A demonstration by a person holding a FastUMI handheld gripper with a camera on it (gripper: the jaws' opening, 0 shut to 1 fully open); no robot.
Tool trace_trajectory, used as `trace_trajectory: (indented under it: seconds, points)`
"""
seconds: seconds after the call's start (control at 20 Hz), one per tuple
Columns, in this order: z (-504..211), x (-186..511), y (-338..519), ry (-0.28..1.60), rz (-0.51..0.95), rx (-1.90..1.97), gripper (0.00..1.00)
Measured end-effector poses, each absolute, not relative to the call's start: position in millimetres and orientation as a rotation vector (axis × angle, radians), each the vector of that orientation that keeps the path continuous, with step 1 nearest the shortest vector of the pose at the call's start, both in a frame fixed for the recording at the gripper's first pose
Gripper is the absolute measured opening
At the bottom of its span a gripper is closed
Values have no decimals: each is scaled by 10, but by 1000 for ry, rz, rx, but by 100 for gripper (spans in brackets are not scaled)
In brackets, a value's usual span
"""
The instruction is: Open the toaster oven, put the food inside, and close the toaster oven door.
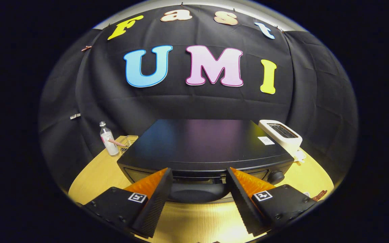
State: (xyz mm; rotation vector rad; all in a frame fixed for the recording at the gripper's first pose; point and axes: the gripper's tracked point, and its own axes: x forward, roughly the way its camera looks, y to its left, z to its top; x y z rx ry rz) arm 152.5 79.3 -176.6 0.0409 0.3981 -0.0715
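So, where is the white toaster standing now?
In the gripper view, the white toaster stands on the wooden table beyond the open tool, beside the black toaster oven's far right corner.

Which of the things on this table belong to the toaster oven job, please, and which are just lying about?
Belongs to the job:
- black toaster oven, door toward the camera
- its door handle, between the open claw fingers, untouched

Just lying about:
- white slot toaster, beyond the oven's far corner
- plastic bottle on the other side
- small wire basket beside the bottle

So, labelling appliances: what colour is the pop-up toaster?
White toaster, seen in the gripper view.
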Motion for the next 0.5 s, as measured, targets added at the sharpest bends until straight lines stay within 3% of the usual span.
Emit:
trace_trajectory:
  seconds: [0.5]
  points:
    - [-1974, 946, 866, 472, -32, 68, 98]
